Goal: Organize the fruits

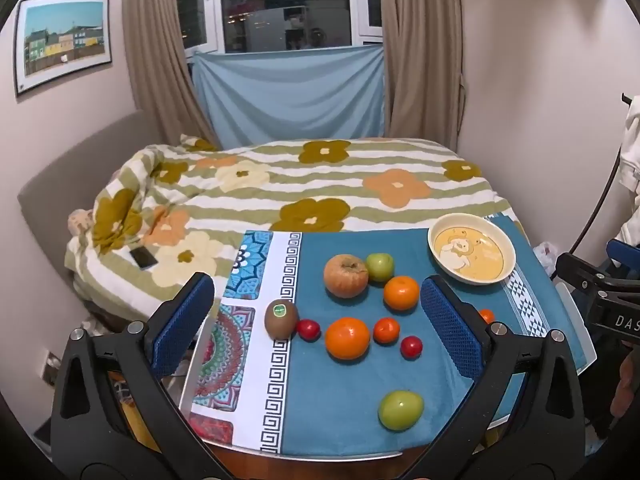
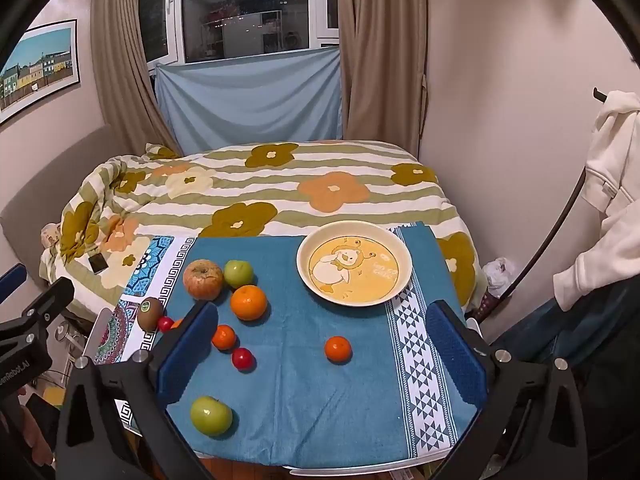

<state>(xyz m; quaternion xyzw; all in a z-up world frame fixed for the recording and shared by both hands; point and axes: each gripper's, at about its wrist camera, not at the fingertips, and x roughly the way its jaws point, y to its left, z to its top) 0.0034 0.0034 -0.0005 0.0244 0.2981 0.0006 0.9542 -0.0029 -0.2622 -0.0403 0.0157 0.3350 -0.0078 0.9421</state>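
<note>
Both tongs gape wide, empty: the left tongs hide all but a sliver of the small orange shown whole at the right view's centre.

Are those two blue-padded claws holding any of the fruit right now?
No. The left gripper and right gripper both stand wide open above the blue cloth; nothing is between their pads, and the bowl is empty.

A bed with a flowered quilt fills the room under a dark window, tan curtains and a framed picture.
</note>
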